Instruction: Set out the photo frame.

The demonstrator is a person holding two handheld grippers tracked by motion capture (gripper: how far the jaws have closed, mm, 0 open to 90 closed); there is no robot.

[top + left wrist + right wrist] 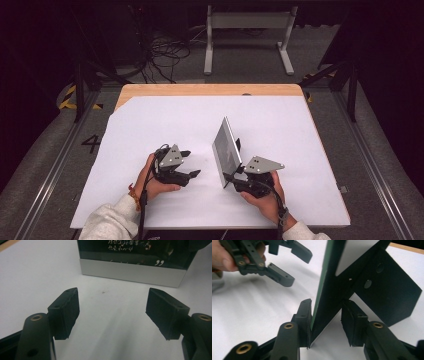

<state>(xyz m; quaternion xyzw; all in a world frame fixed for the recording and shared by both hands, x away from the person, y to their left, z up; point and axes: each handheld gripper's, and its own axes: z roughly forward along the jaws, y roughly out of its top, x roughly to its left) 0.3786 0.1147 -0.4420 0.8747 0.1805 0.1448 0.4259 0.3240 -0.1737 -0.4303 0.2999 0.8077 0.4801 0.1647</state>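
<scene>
A picture frame [227,150] with a silver rim and dark glass stands tilted on the white sheet [150,120]. In the left gripper view the picture frame [130,270] shows pale writing on its glass. My right gripper [230,177] reaches around its near lower corner. In the right gripper view the frame's panel [329,297] and black back stand sit between the jaws of my right gripper [325,320]. One pad lies against the green front edge. A sliver of white shows before the other pad. My left gripper [194,163] [112,312] is open and empty, just left of the frame.
The white sheet covers a wooden table whose far edge [210,90] is bare. Behind the table, loose cables [160,55] and a white metal stand [247,40] sit on the floor. My left gripper [300,268] hangs close to the frame's front in the right gripper view.
</scene>
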